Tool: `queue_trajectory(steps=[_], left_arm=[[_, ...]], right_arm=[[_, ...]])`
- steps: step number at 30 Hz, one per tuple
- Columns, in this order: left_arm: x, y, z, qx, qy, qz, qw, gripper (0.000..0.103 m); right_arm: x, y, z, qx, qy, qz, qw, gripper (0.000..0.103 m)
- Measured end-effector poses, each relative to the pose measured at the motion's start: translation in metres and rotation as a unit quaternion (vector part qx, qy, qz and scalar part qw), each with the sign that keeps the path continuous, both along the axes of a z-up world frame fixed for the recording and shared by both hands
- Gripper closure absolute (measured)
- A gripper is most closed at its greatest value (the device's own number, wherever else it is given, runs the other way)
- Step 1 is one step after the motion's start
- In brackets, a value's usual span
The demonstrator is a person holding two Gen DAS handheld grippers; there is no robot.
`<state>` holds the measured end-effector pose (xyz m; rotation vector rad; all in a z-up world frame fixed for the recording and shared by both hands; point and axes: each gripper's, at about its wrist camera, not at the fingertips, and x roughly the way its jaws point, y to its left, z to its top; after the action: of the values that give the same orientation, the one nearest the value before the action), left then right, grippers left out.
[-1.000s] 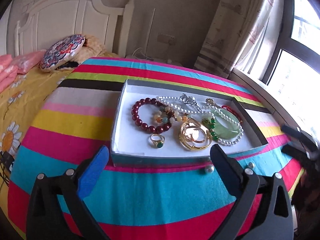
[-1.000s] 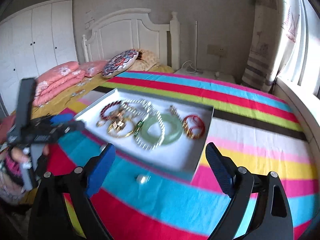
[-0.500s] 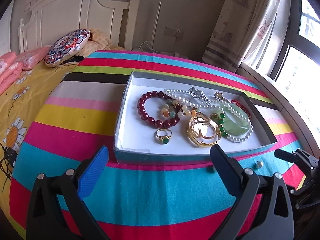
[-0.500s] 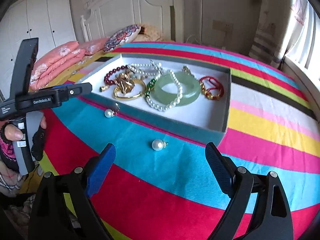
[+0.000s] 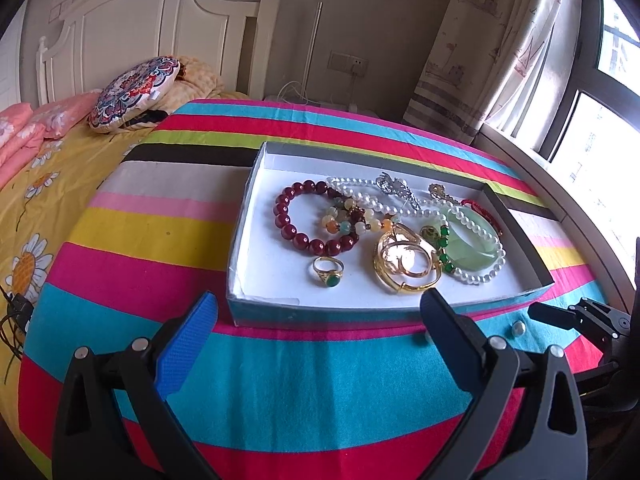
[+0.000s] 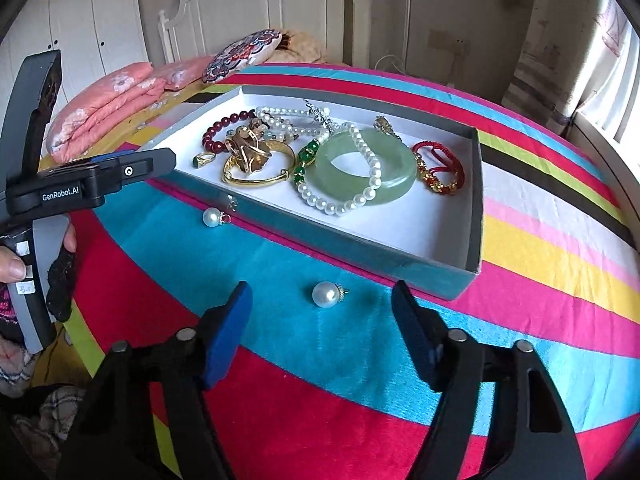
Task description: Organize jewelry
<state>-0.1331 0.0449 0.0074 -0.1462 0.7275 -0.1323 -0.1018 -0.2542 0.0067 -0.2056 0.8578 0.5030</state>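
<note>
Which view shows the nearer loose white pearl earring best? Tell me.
The right wrist view: the loose white pearl earring lies unobstructed on the turquoise stripe between the right gripper's open fingers. The left wrist view shows only a small distant bead.

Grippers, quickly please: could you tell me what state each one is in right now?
Left gripper: open, holding nothing.
Right gripper: open, holding nothing, fingers either side of a loose white pearl earring on the striped cloth.
</note>
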Motion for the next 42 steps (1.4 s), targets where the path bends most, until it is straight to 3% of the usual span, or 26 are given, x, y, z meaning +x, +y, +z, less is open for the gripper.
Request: queue_trajectory(steps=[8,12,17,23,28,31,33,40,42], left_arm=[[0.0,-0.001,0.0,0.001,0.0,-0.001,1.0,0.003],[0.002,-0.005,-0.001,0.009,0.004,-0.005,0.9999,0.003],[-0.002,-0.01,0.001,0.026,0.002,-0.011,0.9996,0.003],[-0.017,-0.035,-0.001,0.07,0.008,-0.059,0.9958,0.003],[-0.02,-0.058,-0.005,0.087,0.015,-0.097,0.9913,0.003],[-0.015,-0.07,-0.009,0.087,0.027,-0.119,0.9888,0.018],[-0.01,-0.079,-0.012,0.1,0.033,-0.127,0.9863,0.036],[-0.002,-0.09,-0.019,0.115,0.045,-0.132,0.9834,0.055],[-0.003,-0.093,-0.019,0.118,0.044,-0.137,0.9825,0.078]], right_arm=[[-0.001,0.0,-0.003,-0.007,-0.005,0.001,1.0,0.053],[-0.002,0.0,-0.002,-0.007,-0.007,0.004,1.0,0.053],[-0.005,0.003,-0.002,-0.01,-0.017,0.012,1.0,0.064],[-0.007,0.004,-0.002,-0.009,-0.022,0.017,1.0,0.079],[-0.01,0.001,-0.001,-0.007,-0.024,0.012,1.0,0.083],[-0.01,-0.002,-0.001,-0.002,-0.024,0.008,1.0,0.083],[-0.009,-0.004,0.0,0.004,-0.023,0.005,1.0,0.083],[-0.008,-0.006,0.0,0.01,-0.022,0.004,1.0,0.083],[-0.009,-0.005,0.0,0.009,-0.022,0.004,1.0,0.083]])
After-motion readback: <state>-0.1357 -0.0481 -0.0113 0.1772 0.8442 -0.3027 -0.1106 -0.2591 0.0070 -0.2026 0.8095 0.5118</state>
